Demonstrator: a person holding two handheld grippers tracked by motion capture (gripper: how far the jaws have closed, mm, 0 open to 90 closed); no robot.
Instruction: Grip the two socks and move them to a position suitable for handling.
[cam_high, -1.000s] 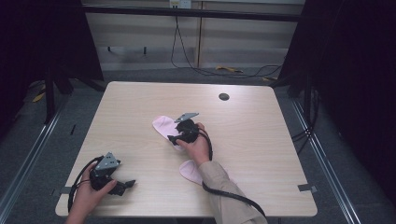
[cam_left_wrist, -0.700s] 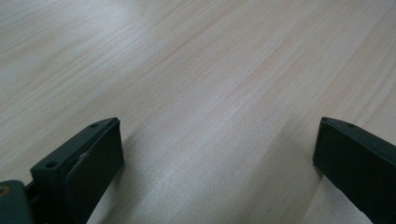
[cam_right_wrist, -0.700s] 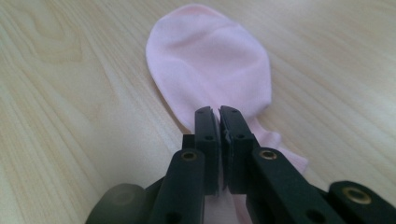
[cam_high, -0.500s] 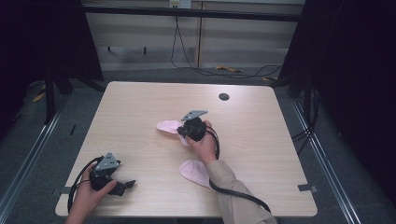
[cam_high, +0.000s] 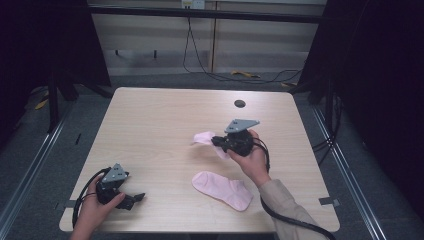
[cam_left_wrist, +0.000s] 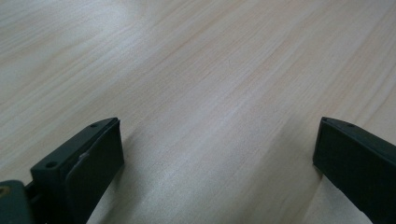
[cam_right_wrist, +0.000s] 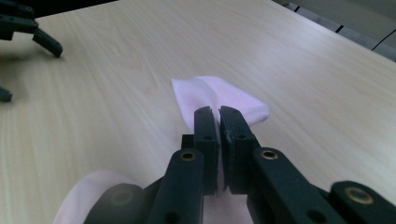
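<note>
My right tongs (cam_high: 216, 143) are pinching one pink sock (cam_high: 204, 138), clamped thin between the pads and raised off the bench (cam_high: 150, 125) just right of its centre. A second pink sock (cam_high: 222, 189) lies flat at 6 o'clock from it. My left tongs (cam_high: 134, 199) rest spread, holding nothing, near the bench's 7 o'clock corner.

Table (cam_high: 150, 130): I see pale wood-grain laminate, smooth, with a soft sheen.
Held sock (cam_right_wrist: 219, 98): I read it as pink knit cloth, matt.
Near sock (cam_high: 222, 189): same pink cloth, soft, matt.
Right gripper (cam_right_wrist: 218, 119): matt black plastic jaws; brassy metal pivot pins.
Left gripper (cam_left_wrist: 217, 154): matt black plastic.
</note>
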